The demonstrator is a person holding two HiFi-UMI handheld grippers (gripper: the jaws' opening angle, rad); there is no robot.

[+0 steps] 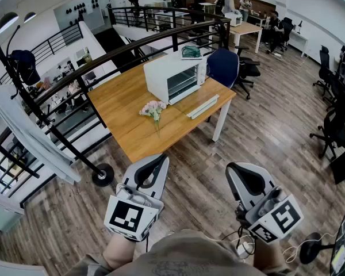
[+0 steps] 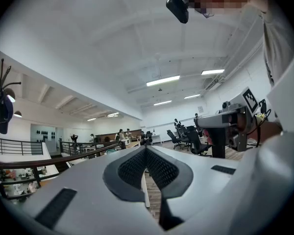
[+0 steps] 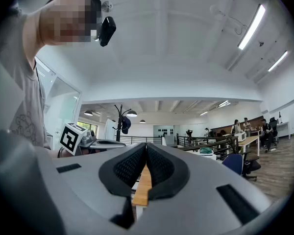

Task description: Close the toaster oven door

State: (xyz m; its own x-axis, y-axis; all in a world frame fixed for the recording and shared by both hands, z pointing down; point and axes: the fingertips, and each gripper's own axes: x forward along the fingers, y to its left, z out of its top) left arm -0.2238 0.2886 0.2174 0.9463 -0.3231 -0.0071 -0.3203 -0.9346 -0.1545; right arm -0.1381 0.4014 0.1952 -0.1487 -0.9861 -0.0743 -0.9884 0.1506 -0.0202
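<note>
Left claw: the left claw (image 1: 161, 159) is fully closed. In the left gripper view its black ribbed pads (image 2: 132, 168) meet at the tips with nothing between them. It hangs over the wooden floor (image 1: 207, 183), short of the table's near corner.

Right claw: the right claw (image 1: 230, 167) is also pressed together and empty, and its pads (image 3: 130, 166) touch along their front edge. It sits level with the left claw and well apart from it, also over the floor.

Table: the wooden table (image 1: 123, 128) has white legs and stands corner-on to the person. A dark railing (image 1: 132, 43) runs along its far left side.

Toaster oven: the white toaster oven (image 1: 173, 73) stands at the table's far corner, well away from both claws.

Door: the door (image 1: 183, 83) has a dark glass pane and faces the table's right edge. It looks upright against the oven's front, but from here I cannot tell whether it is fully shut.

On the oven: a small green thing (image 1: 191, 52) lies on its top.

Flowers: a pale pink bunch of flowers (image 1: 153, 109) lies near the middle of the table, in front of the oven's left end.

White bar: a long flat white bar (image 1: 203, 106) lies along the right edge near the right corner, just in front of the door.

Chair: a blue chair (image 1: 223, 66) stands just beyond the table's far right side.
</note>
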